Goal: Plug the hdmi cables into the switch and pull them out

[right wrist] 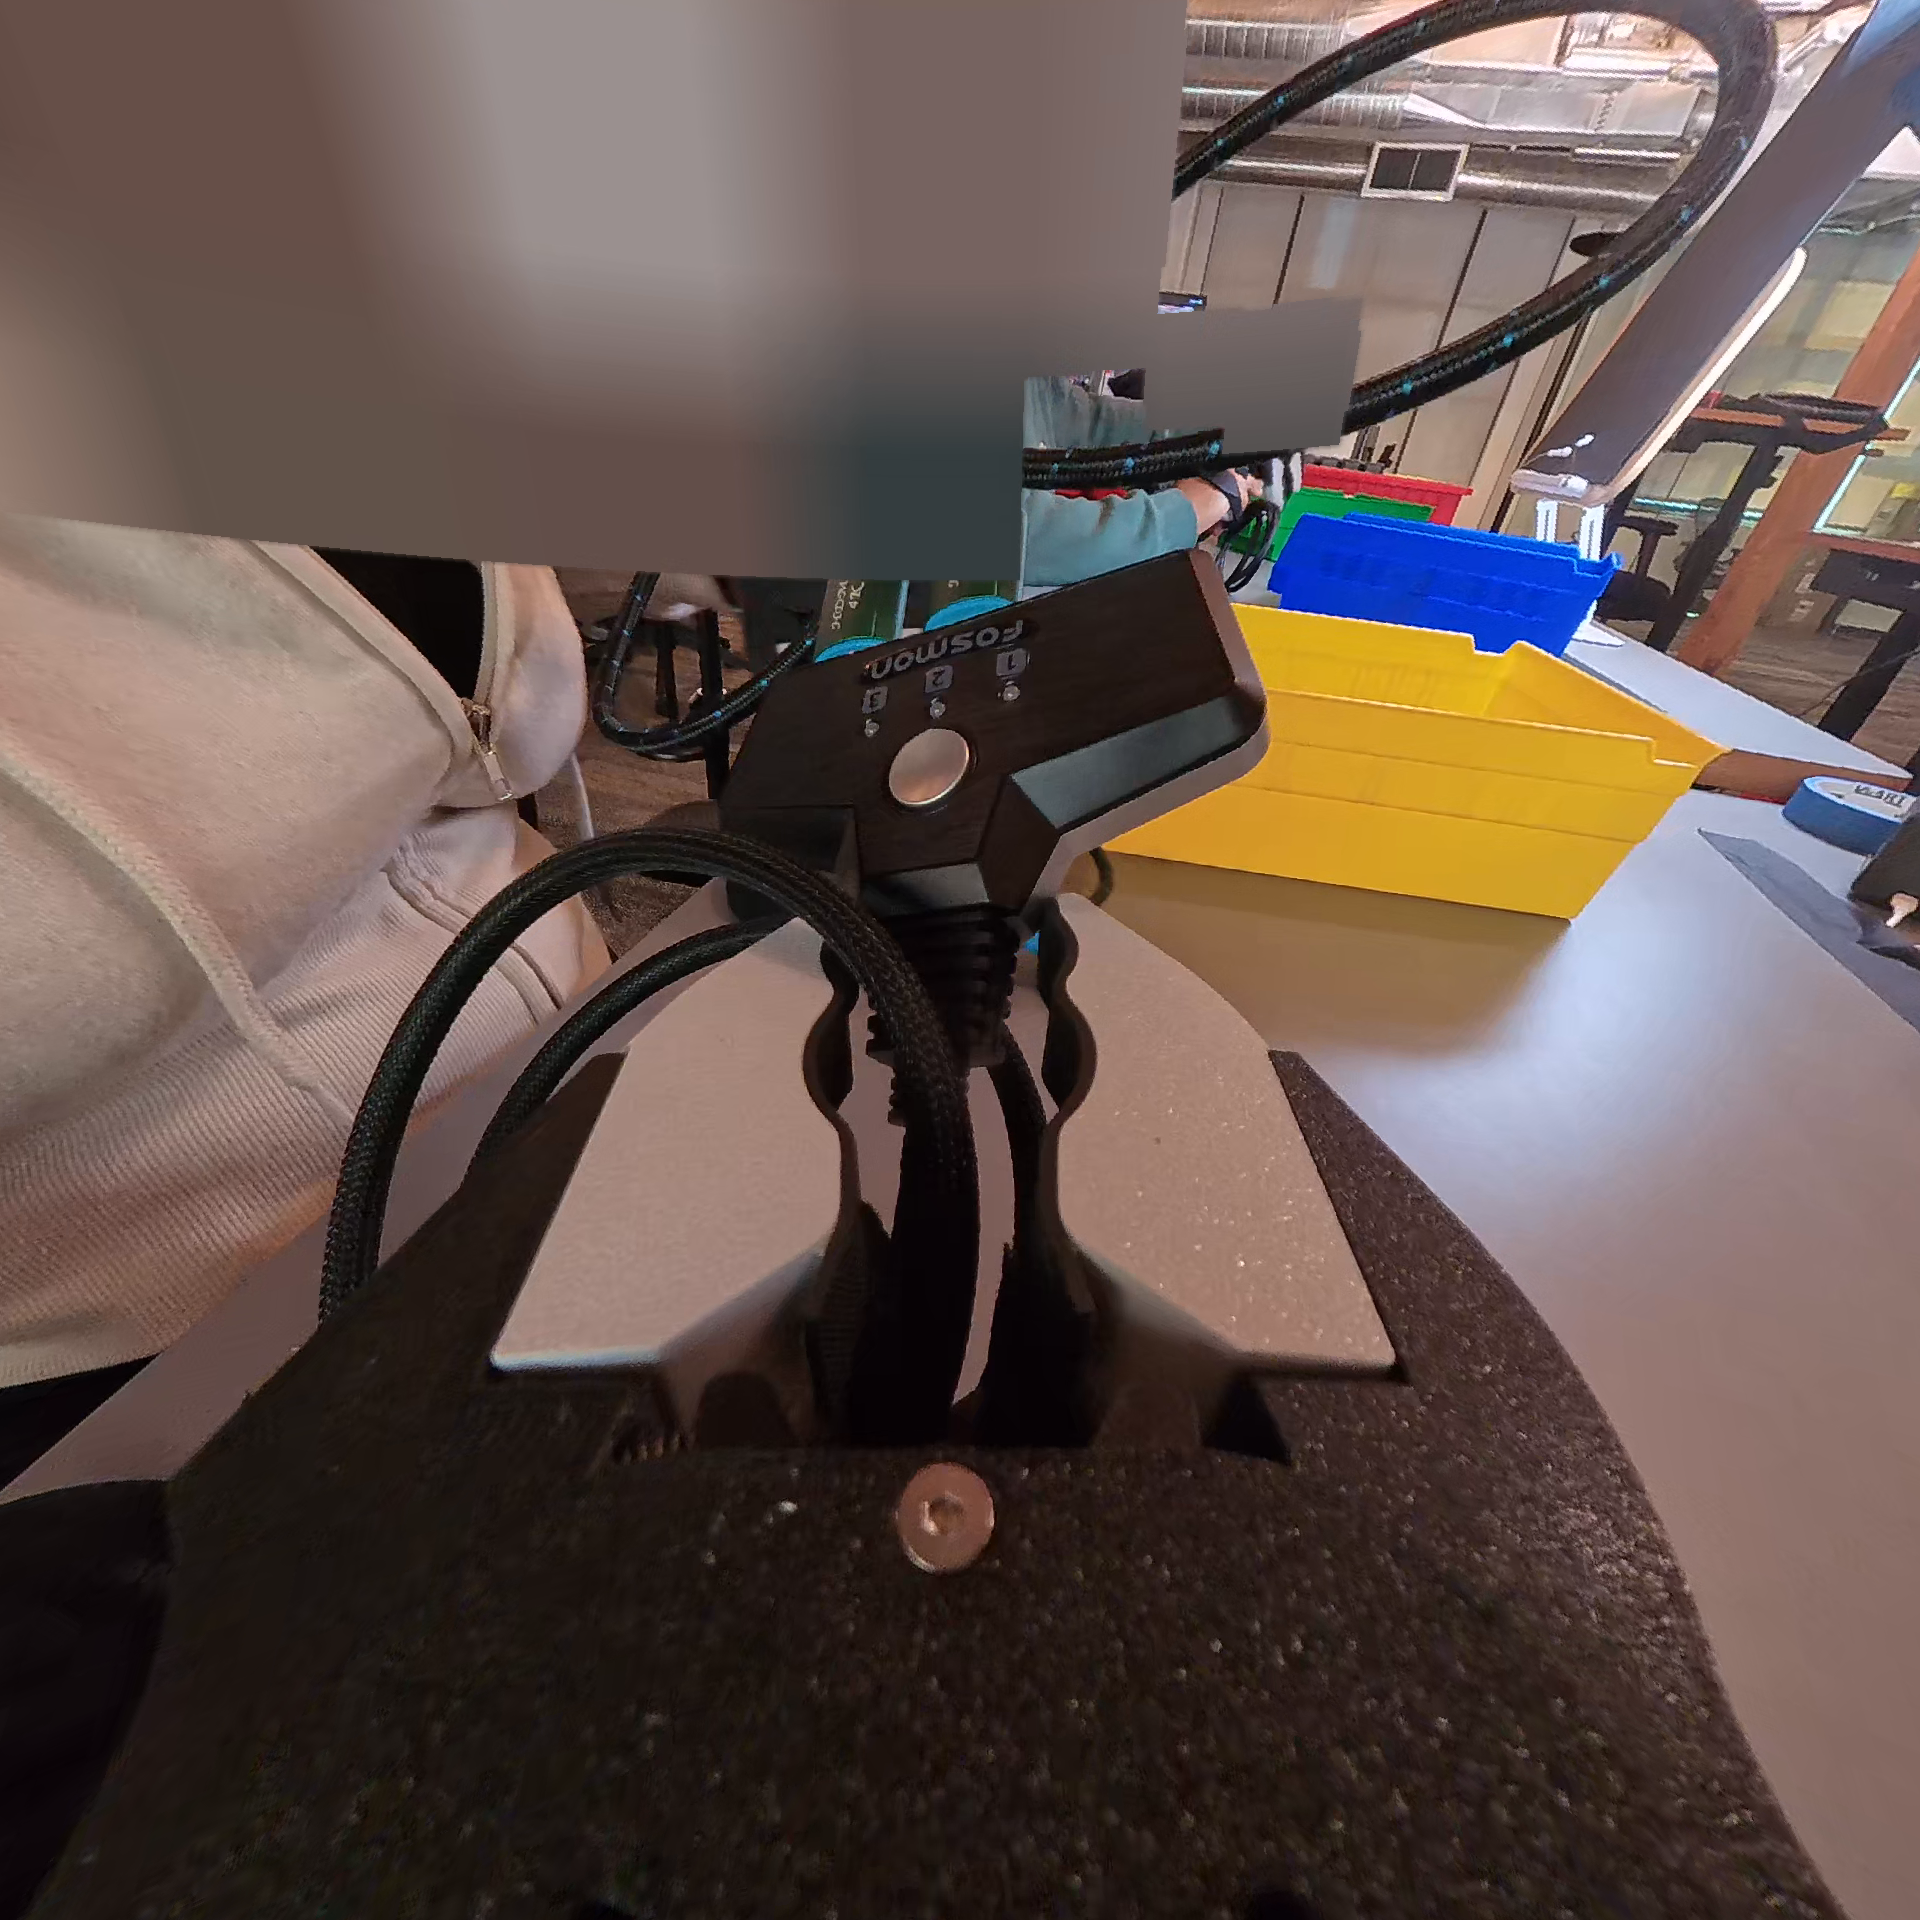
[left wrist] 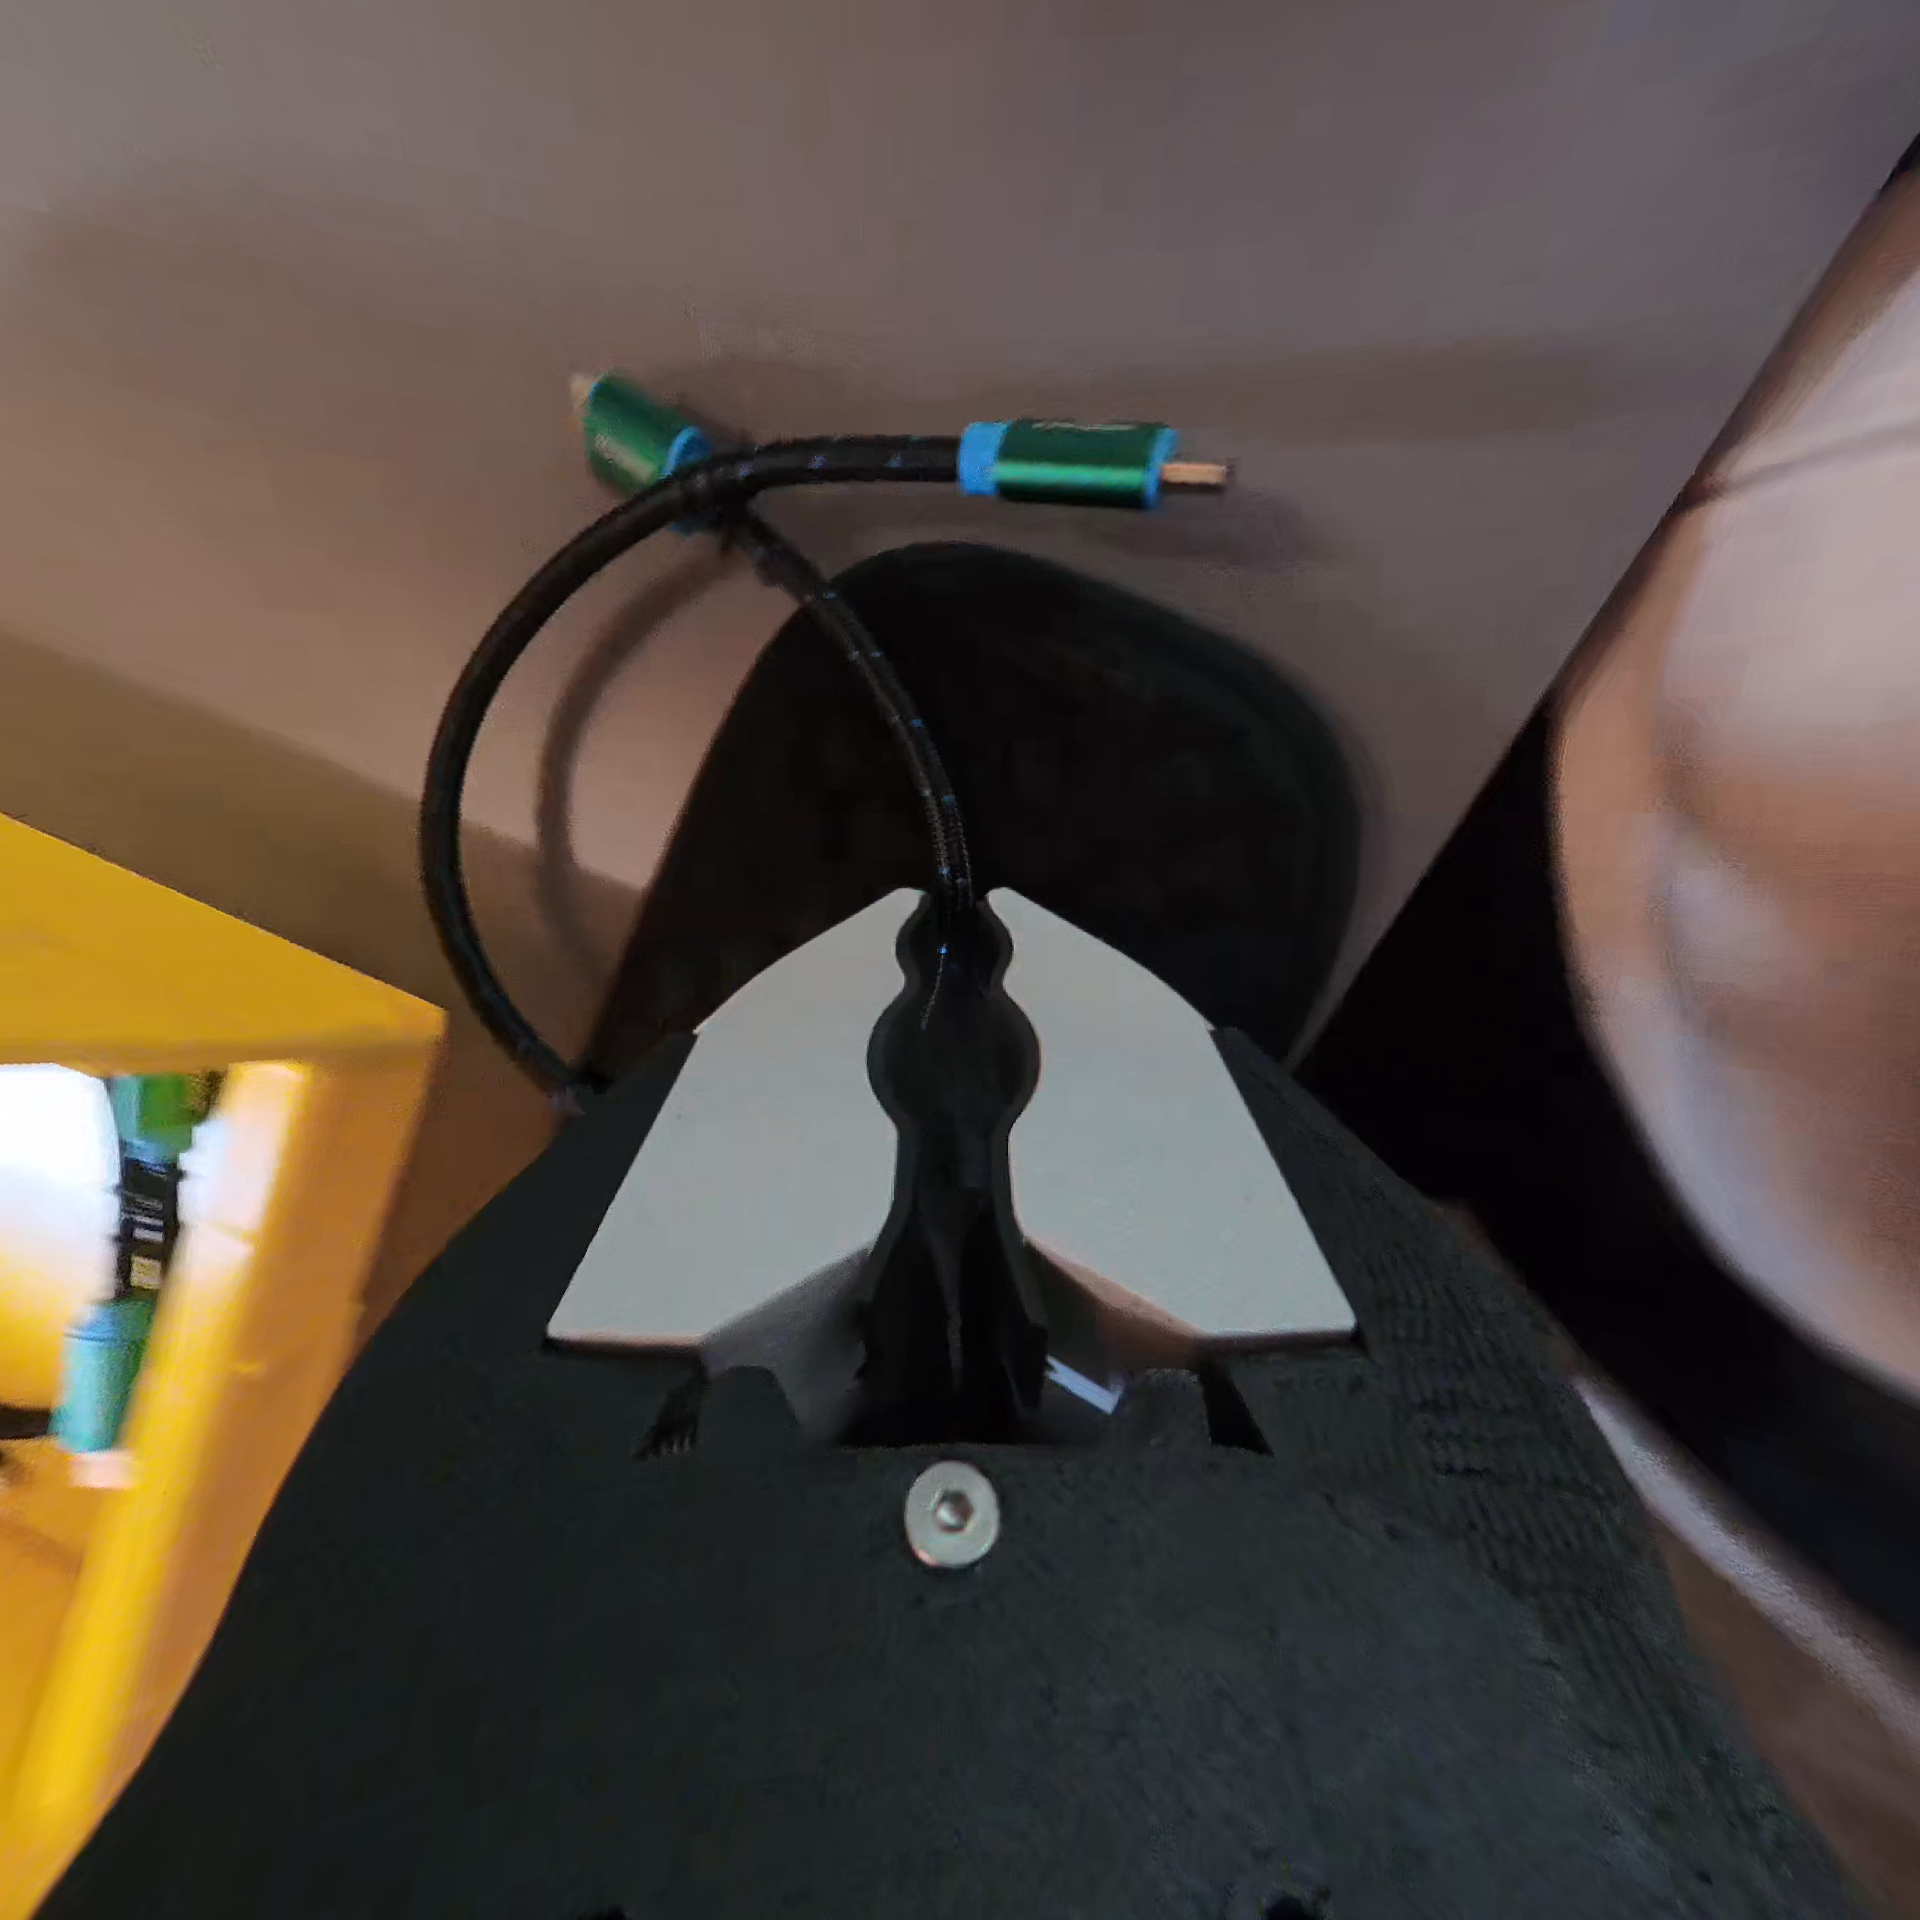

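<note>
Your left tongs (left wrist: 951, 925) are clenched on a black braided HDMI cable (left wrist: 883, 665) that runs out from between the tips, loops round to the left and crosses itself. Its two green plugs hang free: one (left wrist: 1075, 465) points right with its gold tip bare, the other (left wrist: 629, 428) points up and left, just behind the crossing. A dark rounded shape sits behind the tips, too blurred to identify. A yellow bin (left wrist: 208, 997) shows at the left edge.

Your right tongs (right wrist: 951, 997) are grasping the black switch (right wrist: 997, 727) by the ribbed neck of its own cable, holding it tilted above the near edge of the grey tabletop (right wrist: 1558, 1143). Green plugs (right wrist: 883, 613) sit at the switch's far end; whether they are seated you cannot tell. Black braided cable (right wrist: 644, 935) arches over the left finger. On the tabletop beyond lie a yellow bin (right wrist: 1455, 769), a blue bin (right wrist: 1444, 571) and blue tape (right wrist: 1849, 810).
</note>
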Motion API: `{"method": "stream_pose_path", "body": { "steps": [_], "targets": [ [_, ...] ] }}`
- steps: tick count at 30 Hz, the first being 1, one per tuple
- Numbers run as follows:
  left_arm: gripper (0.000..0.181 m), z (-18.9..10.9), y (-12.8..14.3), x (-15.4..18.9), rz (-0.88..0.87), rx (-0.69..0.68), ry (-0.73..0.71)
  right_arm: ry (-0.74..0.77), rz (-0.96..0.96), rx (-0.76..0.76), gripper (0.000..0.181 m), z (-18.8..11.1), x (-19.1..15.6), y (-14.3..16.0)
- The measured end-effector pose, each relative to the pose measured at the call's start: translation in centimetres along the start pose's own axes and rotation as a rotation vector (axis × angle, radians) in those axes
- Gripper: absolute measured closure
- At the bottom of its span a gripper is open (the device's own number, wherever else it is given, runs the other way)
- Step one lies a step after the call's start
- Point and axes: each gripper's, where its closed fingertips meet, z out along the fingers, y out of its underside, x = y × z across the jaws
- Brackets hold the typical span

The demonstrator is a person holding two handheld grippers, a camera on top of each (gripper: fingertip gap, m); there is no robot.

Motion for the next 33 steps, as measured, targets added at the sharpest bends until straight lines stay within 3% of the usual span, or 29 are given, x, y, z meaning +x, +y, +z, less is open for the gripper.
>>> {"method": "stream_pose_path", "body": {
  "steps": [4,7,9,11,13,16,20,23,26,29,33],
  "targets": [
    [0.171,-0.7,-0.4,2.9,-0.008,-0.002,-0.019,0.000,0.000,0.000,0.148,-0.1,0.0,0.0],
    [0.162,-2.9,-2.4,3.9,-0.011,0.131,0.094,0.006,-0.002,0.008,0.148,-0.2,0.1,-0.2],
    [0.158,-5.2,-3.5,2.6,0.094,0.244,0.093,0.010,-0.006,0.012,0.148,-0.4,0.1,-0.3],
    [0.157,-6.4,-3.2,-0.8,0.254,0.282,-0.037,0.013,-0.006,0.015,0.148,-0.4,0.1,-0.4],
    [0.151,-5.9,-1.3,-2.2,0.417,0.221,-0.031,0.018,-0.008,0.016,0.147,-0.6,0.2,-0.4],
    [0.146,-3.7,1.2,-1.7,0.483,0.122,0.105,0.024,-0.008,0.015,0.148,-0.7,0.3,-0.4],
    [0.147,-2.1,0.4,0.5,0.462,0.153,0.176,0.019,-0.004,0.014,0.148,-0.7,0.3,-0.4],
    [0.148,-1.0,1.1,2.4,0.423,0.073,0.259,0.007,-0.003,0.015,0.147,-0.6,0.1,-0.4],
    [0.153,-1.3,0.7,5.1,0.395,0.089,0.385,0.007,-0.004,0.016,0.148,-0.6,0.1,-0.4],
    [0.153,-2.5,-1.0,4.8,0.419,0.170,0.355,0.008,-0.005,0.024,0.148,-0.8,0.1,-0.6],
    [0.149,-3.7,-8.1,0.2,0.246,0.488,0.189,0.007,-0.010,0.043,0.148,-0.9,0.1,-0.9]
  ]
}}
